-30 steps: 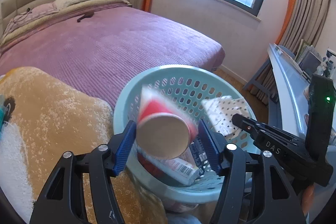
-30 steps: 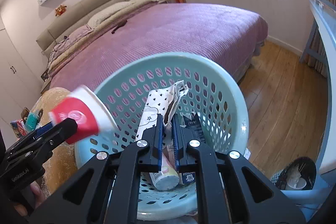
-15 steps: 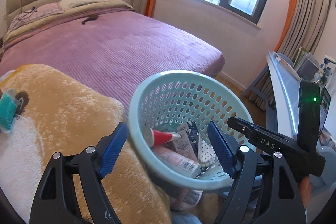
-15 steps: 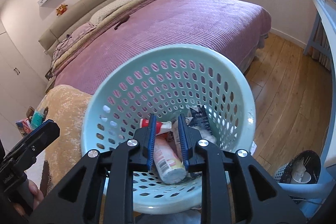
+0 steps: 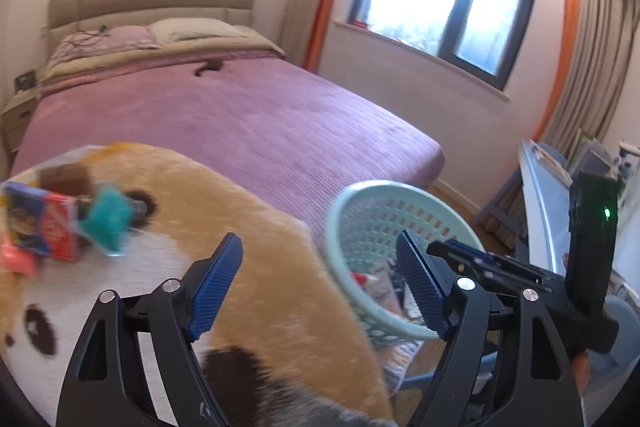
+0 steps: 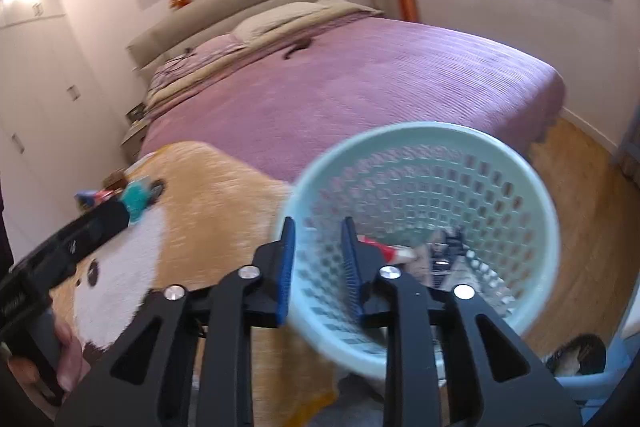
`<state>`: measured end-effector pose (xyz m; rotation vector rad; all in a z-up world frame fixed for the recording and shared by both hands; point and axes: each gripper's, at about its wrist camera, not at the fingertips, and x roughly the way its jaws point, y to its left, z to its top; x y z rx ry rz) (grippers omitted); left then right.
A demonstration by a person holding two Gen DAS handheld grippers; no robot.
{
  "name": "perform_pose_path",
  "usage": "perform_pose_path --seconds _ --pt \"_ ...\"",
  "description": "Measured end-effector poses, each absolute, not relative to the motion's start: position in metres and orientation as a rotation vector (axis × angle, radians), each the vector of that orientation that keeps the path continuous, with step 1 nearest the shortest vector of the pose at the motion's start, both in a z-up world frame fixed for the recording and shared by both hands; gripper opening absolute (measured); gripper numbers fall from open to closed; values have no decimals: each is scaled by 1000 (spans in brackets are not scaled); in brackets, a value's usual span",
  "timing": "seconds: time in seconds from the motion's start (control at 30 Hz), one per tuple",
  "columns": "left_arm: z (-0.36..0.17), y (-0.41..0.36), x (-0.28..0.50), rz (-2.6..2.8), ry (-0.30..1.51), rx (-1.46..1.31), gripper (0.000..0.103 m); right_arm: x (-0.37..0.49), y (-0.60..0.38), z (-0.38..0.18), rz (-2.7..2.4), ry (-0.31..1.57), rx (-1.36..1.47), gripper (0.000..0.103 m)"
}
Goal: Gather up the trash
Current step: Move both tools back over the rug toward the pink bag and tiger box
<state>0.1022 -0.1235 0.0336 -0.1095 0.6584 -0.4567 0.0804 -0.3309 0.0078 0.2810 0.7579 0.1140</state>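
A wide bed [image 5: 224,119] with a purple cover fills the far side of the room, running up to a beige headboard, with a window [image 5: 440,7] on the right wall. Nearer, a fluffy tan and white blanket [image 5: 248,227] with dark patches spreads over the left foreground. Just right of it stands the pale green perforated basket [image 6: 516,171], with wrappers and a red-and-white item lying in its bottom. More trash [image 5: 60,223], a blurred heap of bright packets with a teal piece, lies on the far left part of the blanket, well apart from the basket. The left gripper [image 5: 320,283] hangs above the blanket edge, jaws spreading wide with nothing between them. The right gripper [image 6: 318,267] sits at the basket's near left rim, jaws easing apart, also empty.
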Motion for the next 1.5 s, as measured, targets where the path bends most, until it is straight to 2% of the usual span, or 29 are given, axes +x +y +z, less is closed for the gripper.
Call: perform_pose_path --seconds 0.03,0.07,0.13,0.27,0.63,1.03,1.4,1.5 --pt "37 -114 100 -442 648 -117 83 80 -319 10 134 753 264 41" --pt "40 -105 99 -428 638 -123 83 80 -306 13 154 744 242 45" --pt "47 -84 95 -393 619 -139 85 82 -286 16 187 741 214 46" --pt "53 -44 89 -328 597 -173 87 88 -246 17 259 750 194 53" --pt "50 67 77 -112 574 -245 87 100 -160 2 367 781 130 53" --pt "46 160 89 40 592 -274 87 117 -150 -18 365 830 128 54" --pt "27 152 167 -134 654 -363 83 151 -106 15 431 797 48 53" --pt "23 137 177 -208 685 -358 76 154 -108 4 441 828 75 53"
